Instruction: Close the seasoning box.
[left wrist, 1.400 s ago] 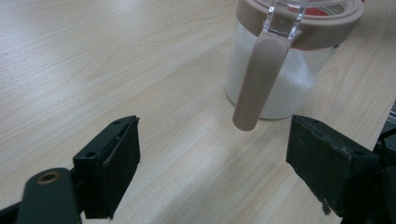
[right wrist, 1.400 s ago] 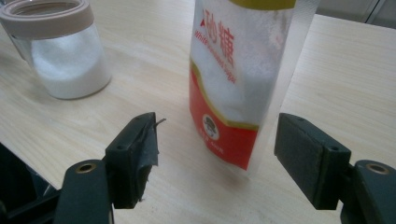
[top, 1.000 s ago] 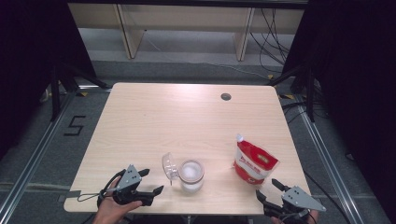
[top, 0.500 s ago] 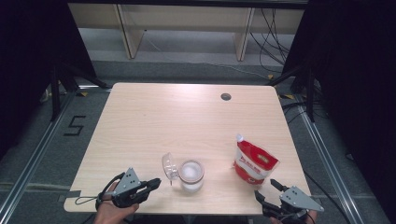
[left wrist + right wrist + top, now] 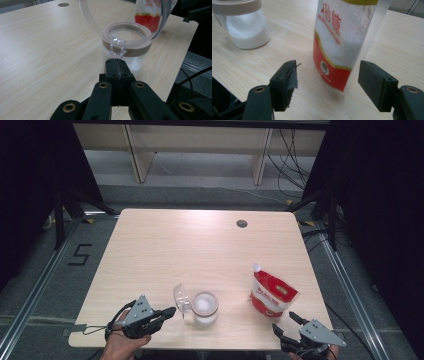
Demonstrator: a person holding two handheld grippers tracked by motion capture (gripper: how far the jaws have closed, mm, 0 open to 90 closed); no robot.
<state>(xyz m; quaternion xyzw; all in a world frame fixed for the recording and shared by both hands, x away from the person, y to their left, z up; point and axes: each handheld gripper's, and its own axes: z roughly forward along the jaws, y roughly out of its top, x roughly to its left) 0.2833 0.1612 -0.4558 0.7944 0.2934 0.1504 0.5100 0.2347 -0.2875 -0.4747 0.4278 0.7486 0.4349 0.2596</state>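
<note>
Just ahead of the left tool (image 5: 170, 311), near the front edge of the worktop (image 5: 200, 245), stands the clear jar (image 5: 205, 309) with white grains in its lower part and a beige collar round its mouth. Its clear round lid (image 5: 180, 298) is swung up on the side facing that tool and stands nearly upright beside the mouth. In the left gripper view the left tool (image 5: 116, 65) has its two black jaws pressed flat together with nothing between them, the tips just below the small clear tab (image 5: 117, 47) at the collar's near edge; whether they touch it cannot be told. The jaws have just been closing.

To the jar's right, apart from it, stands the sugar pouch (image 5: 271, 294), upright, clear above and red below, with white contents showing through. In the right gripper view the pouch (image 5: 342, 42) carries red Chinese characters reading 砂糖, a small line of red Latin print under them too blurred to read for certain, and a round emblem on the red band.

The right tool (image 5: 287, 324) sits at the worktop's front right corner, short of the pouch. Its jaws stand wide apart, holding nothing, pointed toward the pouch's base.
</note>
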